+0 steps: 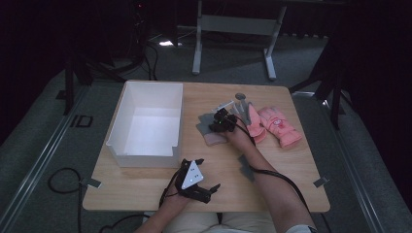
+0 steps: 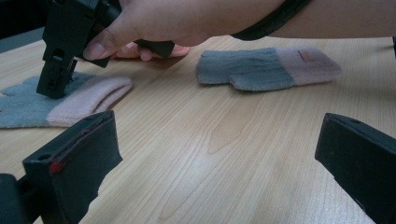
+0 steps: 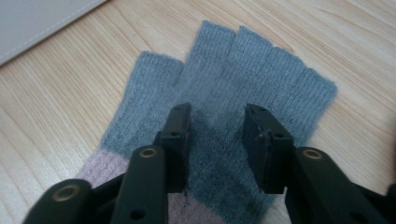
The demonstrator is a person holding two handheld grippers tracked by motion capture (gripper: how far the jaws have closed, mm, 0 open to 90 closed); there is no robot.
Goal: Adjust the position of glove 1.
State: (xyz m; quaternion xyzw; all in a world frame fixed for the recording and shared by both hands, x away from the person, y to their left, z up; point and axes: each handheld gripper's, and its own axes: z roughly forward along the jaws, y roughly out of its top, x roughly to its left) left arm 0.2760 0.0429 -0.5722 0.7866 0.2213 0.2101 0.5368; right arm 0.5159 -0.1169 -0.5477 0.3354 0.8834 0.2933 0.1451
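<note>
The right gripper (image 3: 218, 140) stood over a grey glove (image 3: 261, 79) with a pink cuff, which lay flat on the counter (image 1: 272, 179) just right of the white box (image 1: 145, 124). Its jaws were set down on the grey palm, partly closed, with knit between them but no fold yet pinched, so the grip did not look complete. The left gripper (image 1: 197, 182) rested near the front edge of the counter, jaws wide apart and holding nothing.

The work seemed to be gathering gloves into the box, and it looked barely begun. The box appeared empty inside. A second grey glove (image 2: 266, 67) lay flat on the counter near the person's right forearm, and a pair of pink gloves (image 1: 277, 126) lay side by side further right, none of them touched by a gripper. What remained, by this reading, was to finish closing on the first glove, lift it, carry it left over the box wall and drop it in, then do the same for the other three.
</note>
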